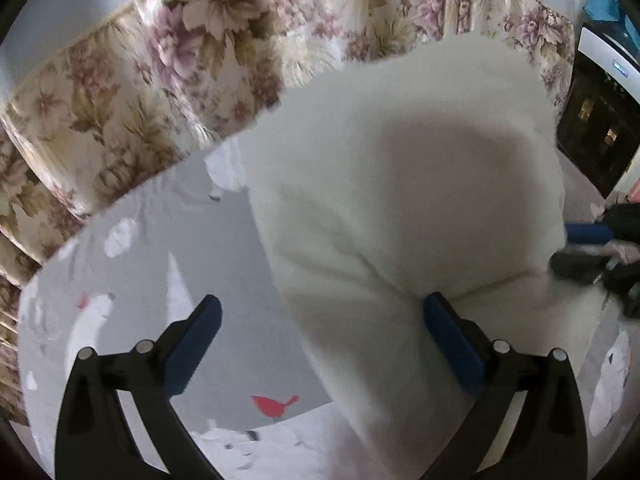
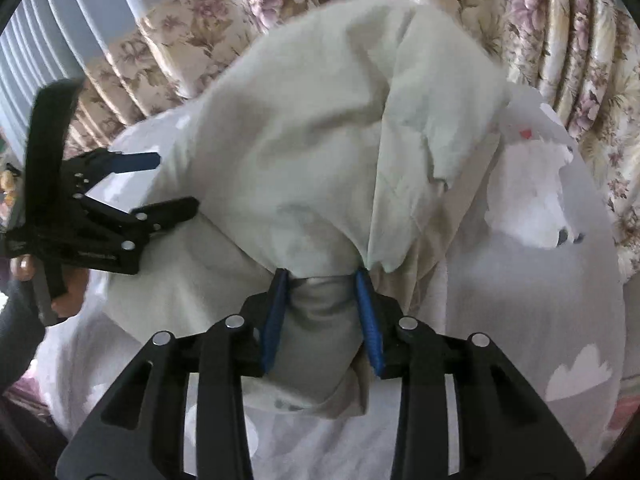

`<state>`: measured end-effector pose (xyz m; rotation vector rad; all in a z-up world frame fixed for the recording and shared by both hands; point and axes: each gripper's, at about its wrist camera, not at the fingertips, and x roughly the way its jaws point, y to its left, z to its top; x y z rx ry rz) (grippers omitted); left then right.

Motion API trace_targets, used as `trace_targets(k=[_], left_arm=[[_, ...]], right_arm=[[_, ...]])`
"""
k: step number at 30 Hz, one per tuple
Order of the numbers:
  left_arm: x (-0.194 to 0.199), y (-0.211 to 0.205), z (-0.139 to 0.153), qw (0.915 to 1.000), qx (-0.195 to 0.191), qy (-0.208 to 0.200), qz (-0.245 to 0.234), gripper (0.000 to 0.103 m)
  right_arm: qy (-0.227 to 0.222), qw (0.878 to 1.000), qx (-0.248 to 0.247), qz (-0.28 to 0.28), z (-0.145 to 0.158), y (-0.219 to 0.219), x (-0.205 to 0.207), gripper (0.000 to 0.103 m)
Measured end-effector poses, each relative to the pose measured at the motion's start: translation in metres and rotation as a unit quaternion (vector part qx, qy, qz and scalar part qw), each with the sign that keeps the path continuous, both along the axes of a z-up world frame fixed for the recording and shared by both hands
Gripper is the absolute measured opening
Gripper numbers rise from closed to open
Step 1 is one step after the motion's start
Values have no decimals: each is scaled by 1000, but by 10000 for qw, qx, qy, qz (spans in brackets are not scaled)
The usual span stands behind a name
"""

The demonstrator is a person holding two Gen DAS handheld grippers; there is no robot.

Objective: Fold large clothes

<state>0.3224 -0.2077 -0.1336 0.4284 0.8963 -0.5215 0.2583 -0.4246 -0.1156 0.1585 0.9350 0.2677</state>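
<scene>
A large cream garment (image 1: 400, 184) lies bunched on the bed, humped up in the middle. My left gripper (image 1: 320, 312) is open wide at its near edge. The cloth drapes against the right blue pad (image 1: 448, 340), while the left pad stands over bare sheet. In the right wrist view my right gripper (image 2: 322, 300) is shut on a thick bunch of the cream garment (image 2: 304, 152), which fills the gap between its blue pads. The left gripper (image 2: 176, 184) shows there at the left, open beside the cloth, held by a hand (image 2: 24, 268).
The bed sheet (image 1: 160, 248) is grey with white bear shapes and a red bird (image 1: 276, 404). A floral curtain (image 1: 140, 80) hangs behind the bed. A black and white appliance (image 1: 600, 120) stands at the right. Ribbed white panels (image 2: 48, 40) line the far left.
</scene>
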Motion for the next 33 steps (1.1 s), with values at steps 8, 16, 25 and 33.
trace_targets(k=[8,16,25,33], left_arm=[[58,-8,66,9981,-529,-147,264,101],[120,-34,4,9978,33,437,506,102],[123,-30,-28,9985,-165,440,286,102],[125,-29,-32,9979,-268,527,268,102]], right_arm=[[-704,9958,-285,-502,65,-14,56,38],[353,9880,-1465,-336,-17,6,143,27],[435,9929,-1048,-367,-51,-18,146,24],[392,9930,-1050,-363,-51,-16,147,24]])
